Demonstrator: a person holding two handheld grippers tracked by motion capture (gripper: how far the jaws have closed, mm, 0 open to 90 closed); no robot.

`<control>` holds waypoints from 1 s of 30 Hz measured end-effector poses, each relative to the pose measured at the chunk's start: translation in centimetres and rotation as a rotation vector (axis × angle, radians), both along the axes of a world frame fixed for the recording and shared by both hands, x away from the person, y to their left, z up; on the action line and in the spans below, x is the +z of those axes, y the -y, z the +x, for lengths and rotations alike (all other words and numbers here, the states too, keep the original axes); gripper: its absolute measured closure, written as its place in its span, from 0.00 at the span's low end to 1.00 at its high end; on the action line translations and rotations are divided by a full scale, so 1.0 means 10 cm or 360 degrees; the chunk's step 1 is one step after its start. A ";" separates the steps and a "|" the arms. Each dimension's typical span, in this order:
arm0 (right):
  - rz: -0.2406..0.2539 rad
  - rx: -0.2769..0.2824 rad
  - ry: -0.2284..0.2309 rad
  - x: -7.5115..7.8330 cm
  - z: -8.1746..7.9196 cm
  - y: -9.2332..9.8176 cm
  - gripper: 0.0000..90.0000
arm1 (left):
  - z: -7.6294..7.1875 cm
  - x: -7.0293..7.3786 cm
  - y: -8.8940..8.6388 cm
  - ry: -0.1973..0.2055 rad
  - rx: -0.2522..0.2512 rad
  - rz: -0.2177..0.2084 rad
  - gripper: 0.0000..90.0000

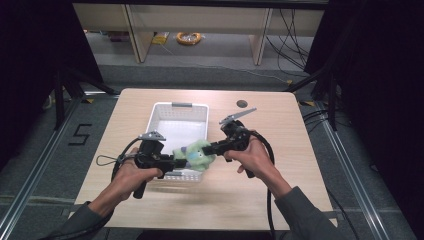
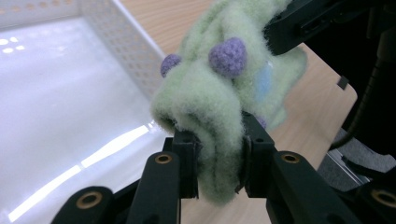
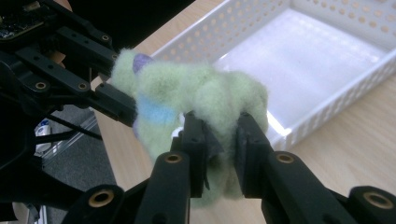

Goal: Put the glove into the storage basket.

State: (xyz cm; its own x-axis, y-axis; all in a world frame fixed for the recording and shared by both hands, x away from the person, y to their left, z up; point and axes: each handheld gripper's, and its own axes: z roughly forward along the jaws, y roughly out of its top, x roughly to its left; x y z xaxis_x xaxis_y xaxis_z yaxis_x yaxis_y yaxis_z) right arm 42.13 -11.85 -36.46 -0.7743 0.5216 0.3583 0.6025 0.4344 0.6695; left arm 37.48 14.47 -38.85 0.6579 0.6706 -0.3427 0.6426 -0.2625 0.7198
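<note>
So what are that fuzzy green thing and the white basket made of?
The fuzzy green thing looks like soft fleece or felted wool: its matted surface bunches where both grippers' jaws pinch it, and it carries purple bobbles and a pale blue patch. The white basket seems to be moulded plastic: its perforated walls are rigid and its smooth floor glares.

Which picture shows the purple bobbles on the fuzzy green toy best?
The left gripper view: two purple bobbles sit close up on the green toy. The right gripper view shows one bobble peeking out at the toy's top left. In the high view the toy is small and blurry between both tongs, so bobbles can't be made out.
</note>
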 end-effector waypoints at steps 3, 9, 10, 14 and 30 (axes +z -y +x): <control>-0.0021 0.0000 -0.0020 0.02 0.12 -0.14 0.86 | 0.09 -0.01 -0.11 -0.0041 0.0024 -0.0003 0.80; -0.0067 0.0009 -0.0046 -0.03 0.30 -0.35 0.86 | 0.24 -0.09 -0.24 -0.0079 0.0073 0.0025 0.80; -0.0071 0.0007 -0.0054 -0.04 0.32 -0.37 0.86 | 0.26 -0.10 -0.26 -0.0095 0.0081 0.0028 0.80; -0.0102 -0.0008 -0.0093 -0.11 0.42 -0.45 0.86 | 0.35 -0.17 -0.32 -0.0137 0.0106 0.0040 0.80; -0.0219 -0.0030 -0.0219 -0.47 0.69 -0.72 0.86 | 0.55 -0.49 -0.41 -0.0281 0.0175 0.0100 0.79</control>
State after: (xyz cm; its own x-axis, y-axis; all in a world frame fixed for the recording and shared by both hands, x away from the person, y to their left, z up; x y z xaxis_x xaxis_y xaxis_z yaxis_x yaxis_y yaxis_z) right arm 49.07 -4.69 -41.13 -0.7126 0.5870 0.3842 0.6930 0.5042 0.5153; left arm 42.99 18.59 -43.77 0.5133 0.7587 -0.4011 0.7843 -0.2251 0.5781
